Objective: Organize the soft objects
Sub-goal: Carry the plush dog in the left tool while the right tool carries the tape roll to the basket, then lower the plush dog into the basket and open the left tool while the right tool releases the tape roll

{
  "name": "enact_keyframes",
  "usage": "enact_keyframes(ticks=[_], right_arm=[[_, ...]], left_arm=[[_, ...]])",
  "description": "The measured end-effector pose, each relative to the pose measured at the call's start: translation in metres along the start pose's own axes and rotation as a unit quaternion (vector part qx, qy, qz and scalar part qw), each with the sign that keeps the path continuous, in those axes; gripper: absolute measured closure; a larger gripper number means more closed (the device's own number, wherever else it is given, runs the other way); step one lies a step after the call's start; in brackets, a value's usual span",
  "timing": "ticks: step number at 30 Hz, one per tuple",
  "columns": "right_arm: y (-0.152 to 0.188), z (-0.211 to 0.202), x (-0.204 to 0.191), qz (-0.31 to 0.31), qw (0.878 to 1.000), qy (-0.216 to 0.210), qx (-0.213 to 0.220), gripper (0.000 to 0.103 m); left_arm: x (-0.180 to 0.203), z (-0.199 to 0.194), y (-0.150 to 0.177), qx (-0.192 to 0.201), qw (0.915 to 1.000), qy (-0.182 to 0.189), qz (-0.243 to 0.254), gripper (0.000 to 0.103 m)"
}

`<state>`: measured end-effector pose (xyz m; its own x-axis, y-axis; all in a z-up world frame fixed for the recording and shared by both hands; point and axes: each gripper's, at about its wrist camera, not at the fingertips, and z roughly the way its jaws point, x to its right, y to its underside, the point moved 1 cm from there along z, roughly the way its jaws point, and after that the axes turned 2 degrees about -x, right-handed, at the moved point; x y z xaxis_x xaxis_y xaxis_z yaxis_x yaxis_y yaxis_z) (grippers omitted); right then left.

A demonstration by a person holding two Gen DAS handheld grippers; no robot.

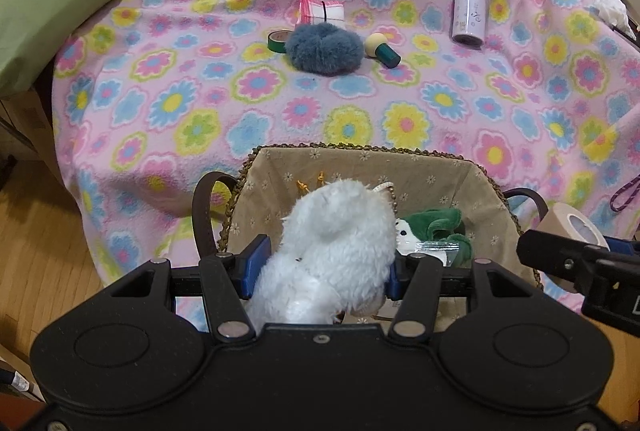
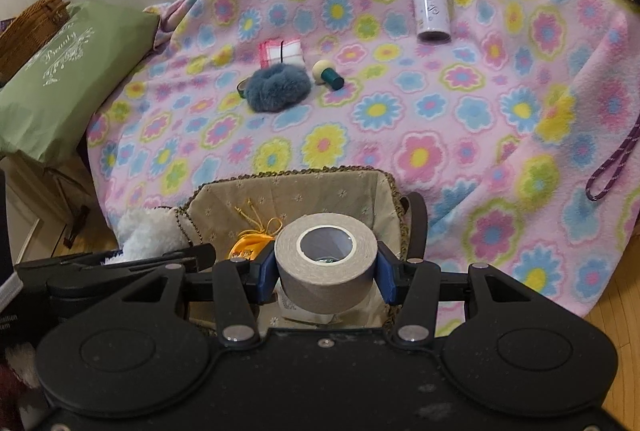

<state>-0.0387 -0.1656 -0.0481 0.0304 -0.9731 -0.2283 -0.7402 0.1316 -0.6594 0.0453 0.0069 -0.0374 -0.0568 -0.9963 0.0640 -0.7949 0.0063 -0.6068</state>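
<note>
Two views. Left wrist: left gripper point(image 1: 322, 263) clamped on white plush toy point(image 1: 336, 251) above lined basket point(image 1: 360, 167); green plush point(image 1: 436, 227) inside; blue fluffy scrunchie point(image 1: 324, 49) farther off on floral blanket point(image 1: 400, 119). Right wrist: right gripper point(image 2: 326, 271) clamped on tape roll point(image 2: 326, 263) over same basket point(image 2: 304, 191); scrunchie point(image 2: 278, 89) on blanket point(image 2: 440, 135).

Fluffy white plush toy point(image 1: 332, 251); fleece blanket point(image 1: 400, 103); fabric-lined basket point(image 1: 360, 155).
</note>
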Motion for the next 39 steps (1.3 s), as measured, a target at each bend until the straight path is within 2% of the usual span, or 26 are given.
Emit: enact_keyframes(ticks=[11, 16, 20, 22, 26, 39], right_arm=[[-0.006, 0.007, -0.008, -0.033, 0.999, -0.004, -0.009, 0.055], [-0.013, 0.01, -0.009, -0.039, 0.999, 0.018, 0.009, 0.054], [-0.011, 0.009, -0.014, -0.057, 0.998, 0.006, 0.006, 0.053], [-0.01, 0.009, -0.015, -0.061, 0.998, -0.002, 0.004, 0.053], [-0.012, 0.009, -0.01, -0.05, 0.999, 0.0, 0.008, 0.053], [-0.009, 0.006, -0.001, -0.014, 1.0, 0.016, 0.01, 0.051]], left_arm=[[-0.002, 0.001, 0.0, 0.001, 1.0, -0.006, -0.004, 0.05], [-0.004, 0.004, 0.001, -0.005, 0.9999, -0.008, -0.005, 0.05], [-0.002, 0.001, 0.002, 0.001, 0.9999, -0.012, 0.0, 0.039], [-0.002, -0.001, 0.002, 0.004, 0.9999, -0.016, 0.0, 0.038], [-0.006, -0.001, 0.002, 0.006, 0.9997, -0.021, -0.008, 0.029], [-0.003, -0.003, 0.003, 0.009, 0.9997, -0.023, -0.003, 0.026]])
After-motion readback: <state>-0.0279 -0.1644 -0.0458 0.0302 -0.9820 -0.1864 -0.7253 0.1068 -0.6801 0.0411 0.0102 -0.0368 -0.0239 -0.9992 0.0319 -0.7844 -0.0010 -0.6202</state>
